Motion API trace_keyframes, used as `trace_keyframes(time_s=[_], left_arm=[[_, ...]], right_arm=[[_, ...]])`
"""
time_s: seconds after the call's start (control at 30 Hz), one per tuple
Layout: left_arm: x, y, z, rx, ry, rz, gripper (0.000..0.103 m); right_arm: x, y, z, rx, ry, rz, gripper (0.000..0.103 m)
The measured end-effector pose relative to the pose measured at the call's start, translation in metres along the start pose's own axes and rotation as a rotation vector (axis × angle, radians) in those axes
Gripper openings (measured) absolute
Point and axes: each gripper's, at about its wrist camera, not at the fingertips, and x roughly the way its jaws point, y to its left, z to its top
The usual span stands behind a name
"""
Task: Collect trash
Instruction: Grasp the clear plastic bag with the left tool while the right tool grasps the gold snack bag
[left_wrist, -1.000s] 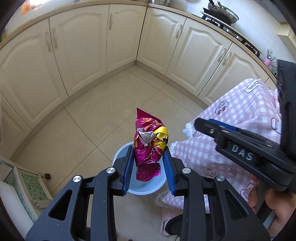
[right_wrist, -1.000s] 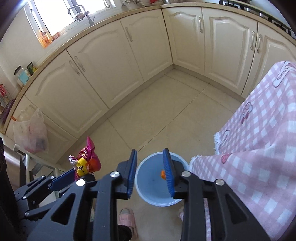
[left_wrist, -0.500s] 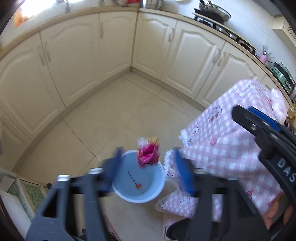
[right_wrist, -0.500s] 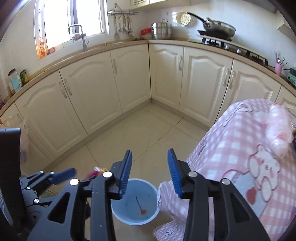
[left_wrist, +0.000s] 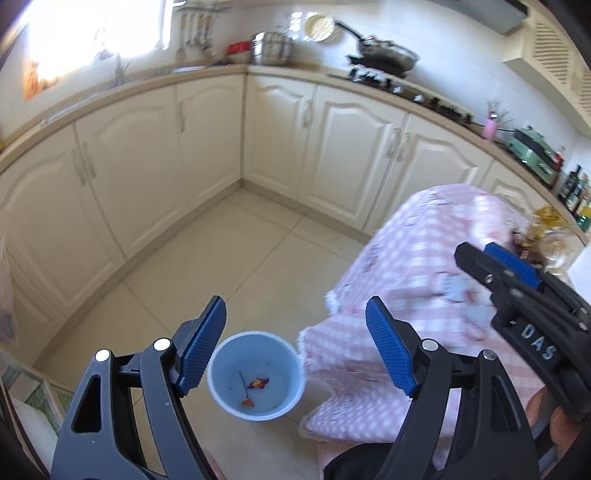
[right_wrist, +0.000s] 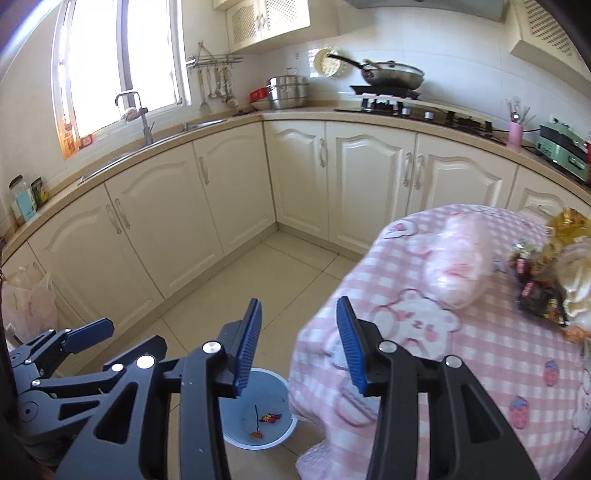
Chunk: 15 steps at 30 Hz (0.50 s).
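A light blue bin (left_wrist: 256, 376) stands on the tiled floor beside the table with the pink checked cloth (left_wrist: 424, 295). The magenta and yellow wrapper (left_wrist: 258, 383) lies in its bottom with a small orange scrap; both also show in the right wrist view (right_wrist: 269, 418). My left gripper (left_wrist: 295, 332) is open and empty, high above the bin. My right gripper (right_wrist: 299, 332) is open and empty, over the table's edge. More crumpled wrappers (right_wrist: 543, 291) and a clear pink bag (right_wrist: 458, 269) lie on the table at the right.
Cream cabinets (right_wrist: 229, 192) run along the back and left under a counter with a sink, pots and a stove (right_wrist: 391, 92). A plastic bag (right_wrist: 26, 306) hangs at the far left. Tiled floor lies between the cabinets and the table.
My left gripper opened and let go of the magenta wrapper, which fell into the blue bin. Both grippers rose and tilted up toward the counters and the table.
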Motion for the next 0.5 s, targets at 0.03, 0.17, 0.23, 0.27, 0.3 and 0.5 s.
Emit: trace_keyframes(time_s=[0.03,0.17,0.23,0.27,0.3,0.5], left_arm=[[-0.003,-0.007,0.001,0.012,-0.006,-0.009,0.075],[-0.017,-0.052,0.002,0.075,-0.029,-0.068,0.076],[-0.02,-0.073,0.002,0.102,-0.034,-0.09,0.08],[-0.02,-0.086,0.003,0.116,-0.036,-0.1,0.083],[-0.02,-0.098,0.003,0.13,-0.038,-0.108,0.084],[-0.009,-0.153,0.012,0.201,-0.036,-0.144,0.086]], right_arm=[[-0.007,-0.007,0.0,0.01,-0.008,-0.008,0.042],[-0.041,-0.054,-0.006,0.068,-0.05,-0.071,0.046],[-0.055,-0.078,-0.009,0.097,-0.065,-0.105,0.048],[-0.063,-0.093,-0.011,0.118,-0.072,-0.126,0.049],[-0.068,-0.105,-0.012,0.135,-0.078,-0.142,0.049],[-0.101,-0.182,-0.025,0.24,-0.121,-0.259,0.055]])
